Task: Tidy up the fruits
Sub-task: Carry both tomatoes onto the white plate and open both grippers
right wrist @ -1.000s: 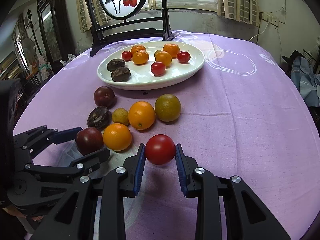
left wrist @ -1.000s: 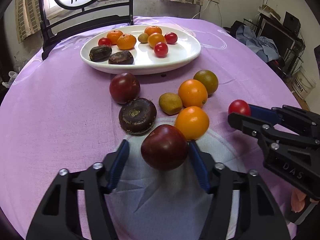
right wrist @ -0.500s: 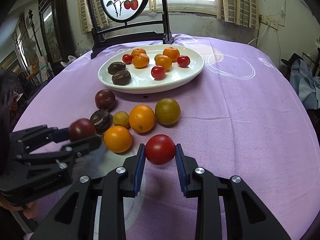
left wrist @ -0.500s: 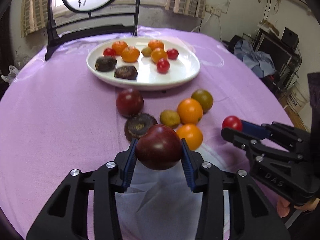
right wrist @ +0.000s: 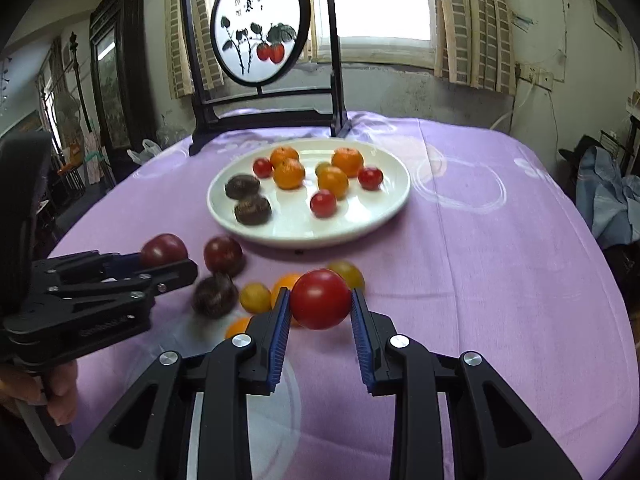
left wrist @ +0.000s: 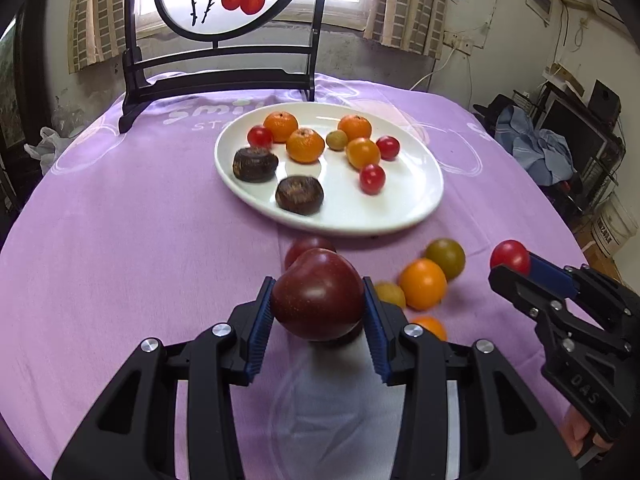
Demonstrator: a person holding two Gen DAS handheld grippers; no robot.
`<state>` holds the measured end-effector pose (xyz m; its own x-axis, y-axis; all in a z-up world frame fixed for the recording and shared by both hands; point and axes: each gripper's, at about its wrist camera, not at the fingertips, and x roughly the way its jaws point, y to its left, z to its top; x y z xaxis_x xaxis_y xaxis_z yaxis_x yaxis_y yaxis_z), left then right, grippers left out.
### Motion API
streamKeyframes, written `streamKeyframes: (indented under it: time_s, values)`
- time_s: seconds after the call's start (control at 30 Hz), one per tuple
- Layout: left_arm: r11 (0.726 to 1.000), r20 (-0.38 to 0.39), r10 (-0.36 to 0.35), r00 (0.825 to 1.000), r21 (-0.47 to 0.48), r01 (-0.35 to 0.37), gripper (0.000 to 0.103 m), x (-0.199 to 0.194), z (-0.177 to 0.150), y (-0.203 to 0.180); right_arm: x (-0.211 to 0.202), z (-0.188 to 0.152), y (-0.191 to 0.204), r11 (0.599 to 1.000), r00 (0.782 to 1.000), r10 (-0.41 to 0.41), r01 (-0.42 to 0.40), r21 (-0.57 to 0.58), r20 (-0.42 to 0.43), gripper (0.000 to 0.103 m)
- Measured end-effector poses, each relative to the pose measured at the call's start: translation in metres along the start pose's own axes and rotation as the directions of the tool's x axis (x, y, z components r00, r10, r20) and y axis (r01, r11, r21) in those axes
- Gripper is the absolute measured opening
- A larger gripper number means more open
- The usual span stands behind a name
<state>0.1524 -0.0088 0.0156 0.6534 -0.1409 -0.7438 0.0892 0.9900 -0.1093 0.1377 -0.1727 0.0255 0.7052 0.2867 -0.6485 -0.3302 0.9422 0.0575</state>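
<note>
My left gripper is shut on a dark red plum and holds it above the purple cloth, short of the white plate. It also shows in the right wrist view. My right gripper is shut on a red tomato, lifted above the cloth; it shows at the right of the left wrist view. The plate holds several oranges, small tomatoes and two dark brown fruits.
Loose fruit lies on the cloth in front of the plate: another plum, a dark brown fruit, an orange, a green fruit, a small yellow fruit. A framed painted screen stands behind the plate.
Both grippers have risen and moved forward towards the plate with their fruit. The left gripper closed on the plum and lifted it off the cloth.
</note>
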Motion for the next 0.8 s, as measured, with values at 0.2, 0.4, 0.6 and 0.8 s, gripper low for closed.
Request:
streamKeyframes:
  time_s: [0.2, 0.4, 0.6, 0.8]
  values:
    - [0.998, 0.001, 0.038, 0.999, -0.053, -0.038, 0.041, 0.028, 0.045, 0.013, 0.037, 0.037, 0.001, 1.000, 1.000, 0.026, -0.026, 0.000, -0.011, 0.030]
    - [0.995, -0.016, 0.079, 0.997, -0.058, -0.080, 0.041, 0.053, 0.067, 0.021, 0.074, 0.052, 0.000, 1.000, 0.999, 0.013, -0.013, 0.006, -0.053, 0.030]
    - [0.995, -0.023, 0.077, 0.997, -0.056, -0.078, 0.043, 0.065, 0.072, 0.020, 0.091, 0.055, -0.003, 1.000, 0.996, 0.012, -0.010, 0.022, -0.083, 0.032]
    - [0.993, 0.073, 0.099, 0.992, -0.063, -0.095, 0.076, 0.042, 0.074, 0.016, 0.078, 0.049, -0.008, 0.999, 0.998, 0.021, -0.019, 0.036, -0.055, 0.046]
